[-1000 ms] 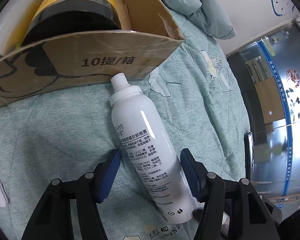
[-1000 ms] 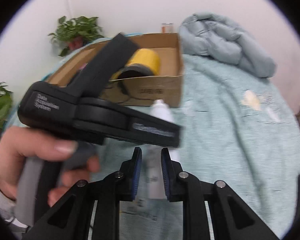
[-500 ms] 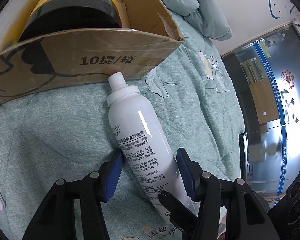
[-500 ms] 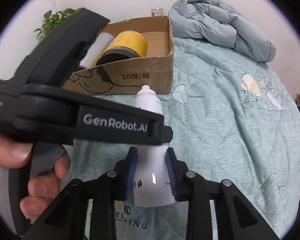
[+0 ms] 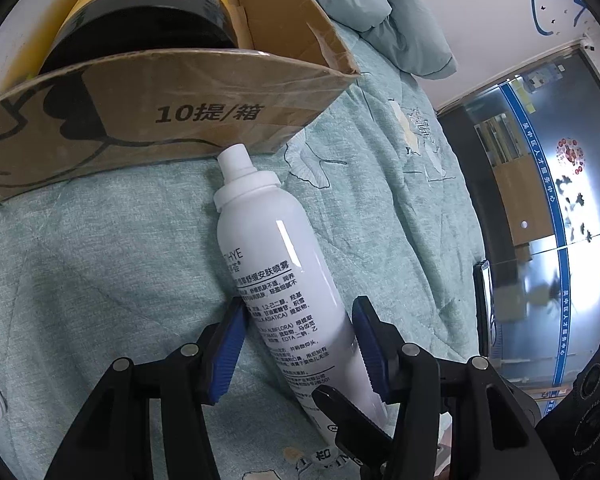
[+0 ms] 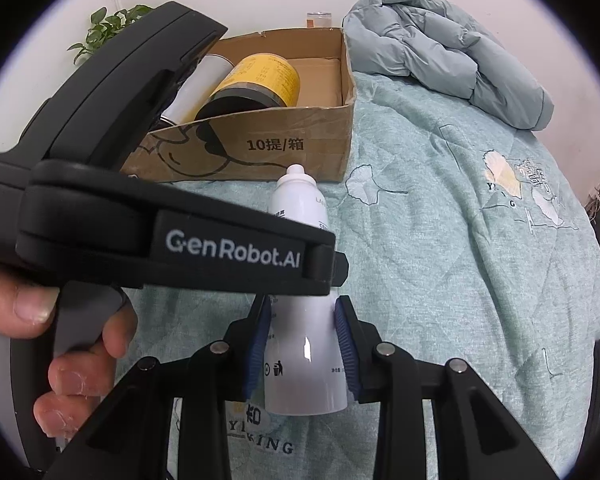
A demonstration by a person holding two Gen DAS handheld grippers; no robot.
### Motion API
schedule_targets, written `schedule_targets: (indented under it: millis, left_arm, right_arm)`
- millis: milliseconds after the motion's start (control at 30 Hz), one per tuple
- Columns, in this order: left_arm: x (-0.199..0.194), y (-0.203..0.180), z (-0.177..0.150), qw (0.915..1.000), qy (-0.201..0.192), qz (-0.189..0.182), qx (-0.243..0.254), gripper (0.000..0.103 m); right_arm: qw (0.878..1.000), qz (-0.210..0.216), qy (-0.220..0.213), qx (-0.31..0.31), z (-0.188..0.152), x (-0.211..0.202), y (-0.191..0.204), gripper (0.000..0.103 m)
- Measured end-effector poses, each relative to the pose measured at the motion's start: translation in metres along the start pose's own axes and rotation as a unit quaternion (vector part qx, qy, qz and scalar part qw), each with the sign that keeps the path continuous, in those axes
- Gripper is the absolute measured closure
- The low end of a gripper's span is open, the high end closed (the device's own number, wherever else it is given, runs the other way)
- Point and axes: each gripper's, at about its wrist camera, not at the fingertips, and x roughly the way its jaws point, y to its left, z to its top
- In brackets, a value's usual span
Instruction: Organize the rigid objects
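A white spray bottle (image 5: 276, 272) lies on the teal quilt, its cap against the front wall of a cardboard box (image 5: 152, 128). My left gripper (image 5: 298, 352) straddles the bottle's lower body, its blue pads close against both sides. My right gripper (image 6: 302, 344) is at the bottle's base (image 6: 304, 372), its pads touching both sides. The left gripper's body crosses the right wrist view and hides the bottle's middle. The box (image 6: 260, 148) holds a yellow-labelled dark jar (image 6: 256, 84) and a white cylinder (image 6: 198, 84).
A folded grey-blue duvet (image 6: 440, 64) lies behind and right of the box. Potted plants (image 6: 108, 28) stand at the back left by the wall. The quilt (image 6: 460, 260) spreads to the right. A glass door (image 5: 540, 240) shows at the right of the left wrist view.
My left gripper has closed in around the bottle's lower body. My right gripper has come forward and opened from nearly shut onto the bottle's base. The bottle has stayed put.
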Motion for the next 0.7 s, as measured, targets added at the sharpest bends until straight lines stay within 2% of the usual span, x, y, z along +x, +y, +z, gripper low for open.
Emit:
schedule_targets:
  millis: [233,300,367,467,600,700]
  left_arm:
    - [-0.006,0.001,-0.005,0.9999,-0.007,-0.005,0.004,0.055]
    - [-0.009,0.002,-0.006,0.9998,-0.013,-0.012,0.004,0.057]
    - [-0.014,-0.001,-0.009,0.9997,-0.019,-0.014,0.01,0.057]
    - [-0.011,0.0,-0.012,0.9997,-0.014,-0.009,0.016,0.057]
    - [-0.01,0.008,-0.007,0.9996,-0.004,-0.027,0.001,0.057]
    - [-0.009,0.008,-0.006,0.9996,-0.004,-0.029,0.001,0.057]
  right_arm:
    - [1.0,-0.021,-0.003,0.0,0.0,0.0,0.009,0.073]
    - [1.0,-0.008,-0.021,0.015,0.0,-0.008,0.006,0.101]
    - [0.999,0.025,-0.024,0.022,0.003,-0.017,0.008,0.101]
    - [1.0,0.006,-0.006,-0.009,0.004,-0.01,0.022,0.101]
    - [1.0,0.002,-0.02,0.005,-0.005,-0.016,0.021,0.101]
    - [0.999,-0.021,-0.039,0.001,-0.011,-0.026,0.015,0.092]
